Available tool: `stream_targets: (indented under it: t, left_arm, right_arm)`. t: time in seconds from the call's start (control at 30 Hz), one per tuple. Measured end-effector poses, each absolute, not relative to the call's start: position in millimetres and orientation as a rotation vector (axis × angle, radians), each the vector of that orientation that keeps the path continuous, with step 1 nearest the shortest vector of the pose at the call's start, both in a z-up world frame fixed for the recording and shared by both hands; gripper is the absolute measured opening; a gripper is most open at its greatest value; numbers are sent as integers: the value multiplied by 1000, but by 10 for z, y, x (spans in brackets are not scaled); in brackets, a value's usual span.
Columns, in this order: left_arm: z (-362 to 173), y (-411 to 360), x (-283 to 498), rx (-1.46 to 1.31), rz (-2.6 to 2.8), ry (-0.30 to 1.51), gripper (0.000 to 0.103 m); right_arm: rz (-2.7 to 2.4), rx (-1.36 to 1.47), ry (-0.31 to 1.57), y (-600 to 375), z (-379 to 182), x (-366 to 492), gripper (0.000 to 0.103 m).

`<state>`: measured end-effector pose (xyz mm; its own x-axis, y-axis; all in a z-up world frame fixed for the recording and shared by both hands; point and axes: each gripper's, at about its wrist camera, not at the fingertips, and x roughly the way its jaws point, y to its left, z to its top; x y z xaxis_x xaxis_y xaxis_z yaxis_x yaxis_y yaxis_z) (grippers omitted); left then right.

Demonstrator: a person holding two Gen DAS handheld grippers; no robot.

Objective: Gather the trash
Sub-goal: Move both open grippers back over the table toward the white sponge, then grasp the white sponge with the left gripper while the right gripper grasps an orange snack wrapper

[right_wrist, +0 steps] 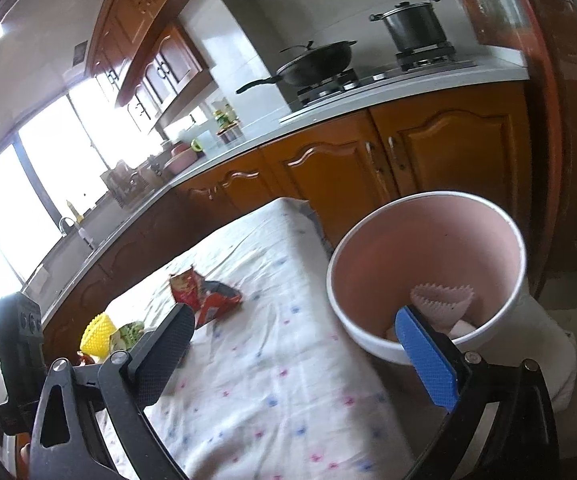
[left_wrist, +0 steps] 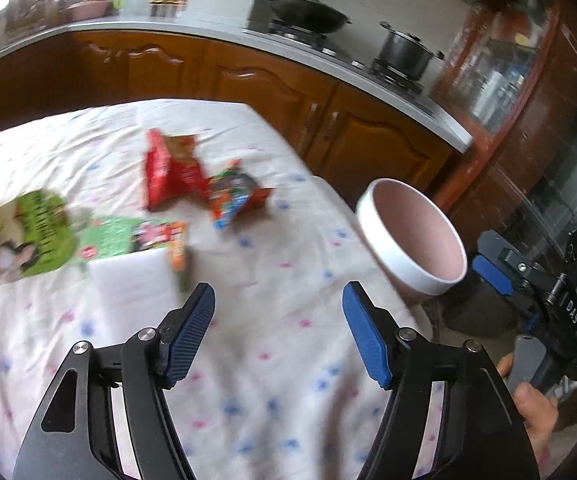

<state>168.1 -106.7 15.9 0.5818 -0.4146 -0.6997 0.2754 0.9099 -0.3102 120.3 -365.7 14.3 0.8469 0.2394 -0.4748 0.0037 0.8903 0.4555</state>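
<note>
Several snack wrappers lie on the flowered tablecloth [left_wrist: 272, 360]: a red one [left_wrist: 168, 172], a multicoloured one [left_wrist: 236, 194], a green packet [left_wrist: 28, 236], a green-and-pink packet [left_wrist: 128, 236] and a white sheet [left_wrist: 136, 280]. My left gripper [left_wrist: 278, 292] hangs open over bare cloth just short of them, holding nothing. A pink bin with a white rim [left_wrist: 388, 240] stands off the table's right edge. My right gripper [right_wrist: 294, 314] is wide open and empty, its blue pad in front of the bin's [right_wrist: 408, 248] near rim. A crumpled white tissue [right_wrist: 444, 300] lies inside the bin.
Wooden kitchen cabinets [left_wrist: 248, 76] and a counter with a wok [left_wrist: 308, 12] and a pot [left_wrist: 404, 52] run behind the table. A yellow object [right_wrist: 98, 332] sits at the table's far left. A glass-fronted cupboard [left_wrist: 500, 80] stands to the right of the bin.
</note>
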Motion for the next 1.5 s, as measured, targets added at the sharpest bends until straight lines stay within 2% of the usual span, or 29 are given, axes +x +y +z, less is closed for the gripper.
stream_targets:
  t: [0.43, 0.67, 1.13, 1.23, 1.3, 1.37, 1.5]
  left_arm:
    - [56, -482, 1570, -233, -313, 858, 68]
    - [15, -373, 1581, -251, -298, 865, 72]
    - [-167, -371, 1771, -249, -279, 921, 73]
    - [-193, -381, 1831, -249, -282, 931, 73]
    - [-210, -394, 1868, -245, -284, 941, 73]
    - [-221, -410, 1899, -233, -281, 944, 73]
    - [-246, -428, 1956, -212, -266, 945, 73]
  right_arm:
    - [203, 410, 580, -3169, 147, 1230, 102]
    - [230, 388, 591, -2988, 154, 1266, 102]
    - [290, 318, 617, -2641, 151, 1560, 100]
    - [305, 297, 629, -2556, 135, 1688, 93]
    - [322, 285, 656, -2488, 103, 1826, 84]
    - [339, 280, 687, -2436, 53, 1963, 66]
    - [356, 274, 723, -2359, -33, 2223, 52]
